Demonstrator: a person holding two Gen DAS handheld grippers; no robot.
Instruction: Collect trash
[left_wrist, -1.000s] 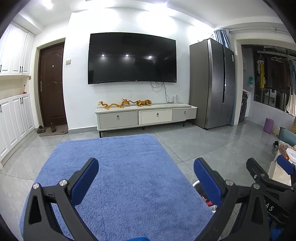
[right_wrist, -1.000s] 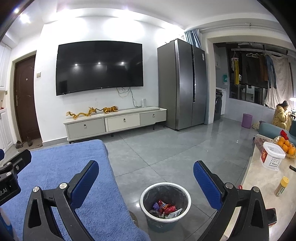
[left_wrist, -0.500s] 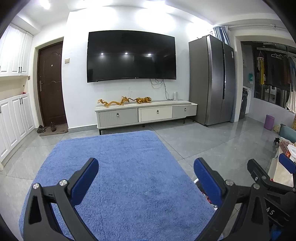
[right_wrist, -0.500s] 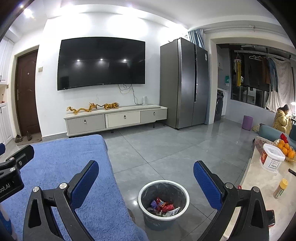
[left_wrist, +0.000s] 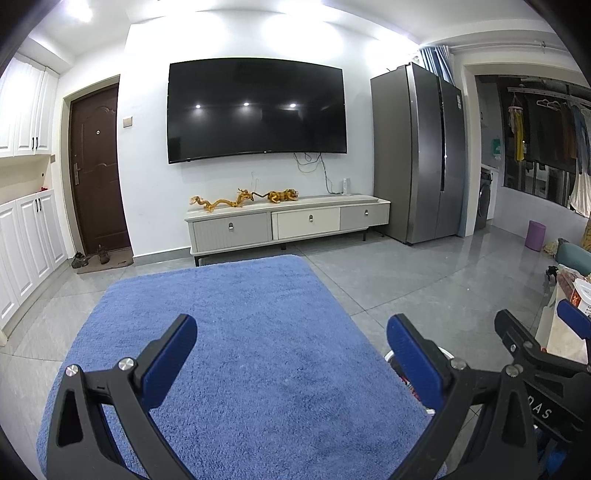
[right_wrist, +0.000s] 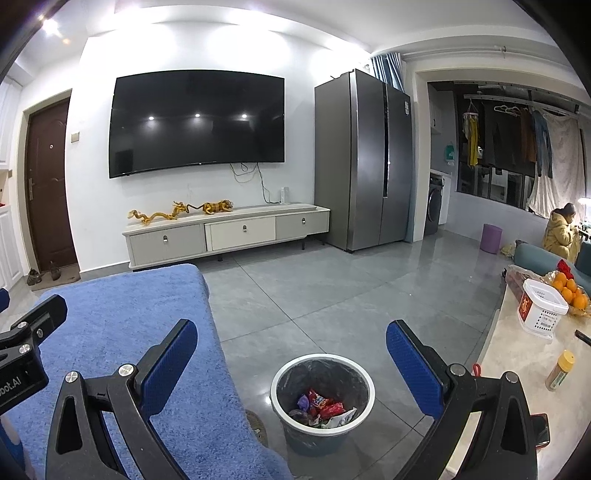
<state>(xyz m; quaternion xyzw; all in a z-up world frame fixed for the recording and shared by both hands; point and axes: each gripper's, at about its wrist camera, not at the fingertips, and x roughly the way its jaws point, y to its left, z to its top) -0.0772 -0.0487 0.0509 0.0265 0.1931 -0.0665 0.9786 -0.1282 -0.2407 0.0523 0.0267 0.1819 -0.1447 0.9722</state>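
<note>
A round bin (right_wrist: 322, 373) with a white rim and a black liner stands on the grey floor, holding several crumpled wrappers (right_wrist: 323, 404) in red, purple and white. My right gripper (right_wrist: 291, 365) is open and empty, held above and just in front of the bin. My left gripper (left_wrist: 291, 365) is open and empty over the blue rug (left_wrist: 236, 332). A sliver of the bin's white rim (left_wrist: 388, 356) shows behind the left gripper's right finger. The right gripper also shows at the right edge of the left wrist view (left_wrist: 535, 347).
A pale table (right_wrist: 517, 354) at the right carries a white basket (right_wrist: 541, 308), oranges (right_wrist: 570, 290) and a small yellow-capped bottle (right_wrist: 561, 371). A TV cabinet (right_wrist: 227, 232) and a fridge (right_wrist: 364, 158) stand at the far wall. A person (right_wrist: 561, 232) sits far right.
Both grippers have lifted and pulled back slightly, so the bin and rug sit a little lower in view. Both stay open and empty.
</note>
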